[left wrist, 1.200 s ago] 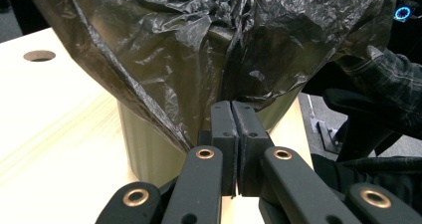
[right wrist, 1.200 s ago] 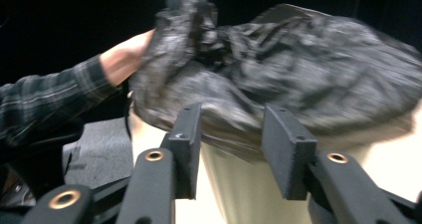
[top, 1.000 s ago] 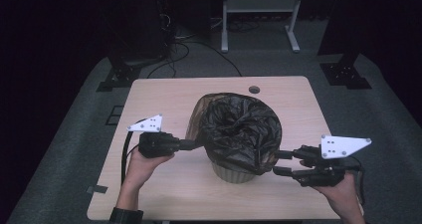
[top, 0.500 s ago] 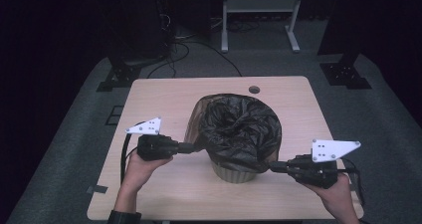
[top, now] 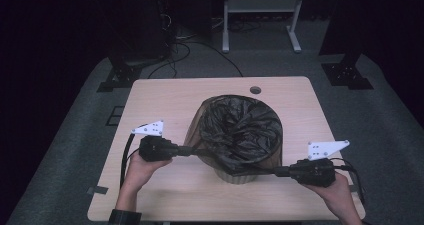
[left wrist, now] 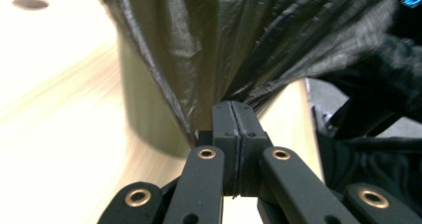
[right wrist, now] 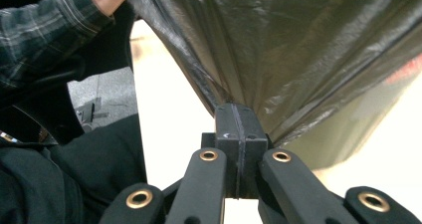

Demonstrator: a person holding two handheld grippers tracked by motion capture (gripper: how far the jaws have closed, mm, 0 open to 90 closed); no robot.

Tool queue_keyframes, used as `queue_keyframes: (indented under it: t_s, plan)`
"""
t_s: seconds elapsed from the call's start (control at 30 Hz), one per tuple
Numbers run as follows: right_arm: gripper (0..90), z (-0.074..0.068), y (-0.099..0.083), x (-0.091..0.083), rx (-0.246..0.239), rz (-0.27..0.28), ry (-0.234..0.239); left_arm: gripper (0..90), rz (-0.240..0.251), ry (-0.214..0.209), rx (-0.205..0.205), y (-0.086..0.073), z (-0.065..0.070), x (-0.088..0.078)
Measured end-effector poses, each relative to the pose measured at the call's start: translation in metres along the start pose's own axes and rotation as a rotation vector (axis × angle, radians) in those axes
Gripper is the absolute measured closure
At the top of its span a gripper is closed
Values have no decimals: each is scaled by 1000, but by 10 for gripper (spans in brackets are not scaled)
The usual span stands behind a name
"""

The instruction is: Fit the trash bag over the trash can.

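Both grippers pinch the black bin liner over the small bin on the wooden tabletop.

At the left, the left gripper (top: 187, 150) has its jaws pressed together on the liner's edge, pulling the film out to that side. The black bin liner (top: 240, 132) drapes over the ribbed grey bin (top: 239, 176), which stands at the middle of the tabletop (top: 165, 105). At the right, the right gripper (top: 272, 171), whose jaws have just been closing, pinches the liner's lower right edge, low beside the bin.
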State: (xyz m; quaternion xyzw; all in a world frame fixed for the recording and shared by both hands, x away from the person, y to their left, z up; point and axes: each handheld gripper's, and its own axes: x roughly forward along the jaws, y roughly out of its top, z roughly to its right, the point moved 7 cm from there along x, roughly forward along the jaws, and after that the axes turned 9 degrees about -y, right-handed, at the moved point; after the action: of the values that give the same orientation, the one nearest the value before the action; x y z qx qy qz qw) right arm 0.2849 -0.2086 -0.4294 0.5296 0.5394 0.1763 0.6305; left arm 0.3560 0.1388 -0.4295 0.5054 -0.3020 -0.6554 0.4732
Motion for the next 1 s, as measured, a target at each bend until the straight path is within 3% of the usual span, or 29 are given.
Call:
queue_keyframes:
  t_s: [0.17,0.37,0.43,0.5,0.57,0.67,0.77,0.9,1.0]
  plan:
    - [900,11,-9,4,32,-30,-23,892,-34,30,-43,-15,-14,3]
    - [900,20,-19,8,52,-68,-51,892,-131,82,-79,-31,-25,8]
    - [900,22,-22,10,63,-75,-51,890,-127,75,-84,-34,-27,9]
    - [895,23,-21,9,61,-66,-53,825,-103,71,-82,-32,-26,8]
    - [766,23,-17,4,62,-35,-64,697,-74,74,-68,-26,-24,4]
    - [662,25,-10,-6,69,9,-78,540,7,59,-42,-12,-16,-8]
    - [608,26,-2,-21,63,52,-99,398,67,53,15,3,-5,-23]
    - [542,26,13,-40,61,113,-123,301,136,49,71,22,8,-35]
    - [505,29,30,-51,52,163,-157,271,165,73,97,36,12,-38]
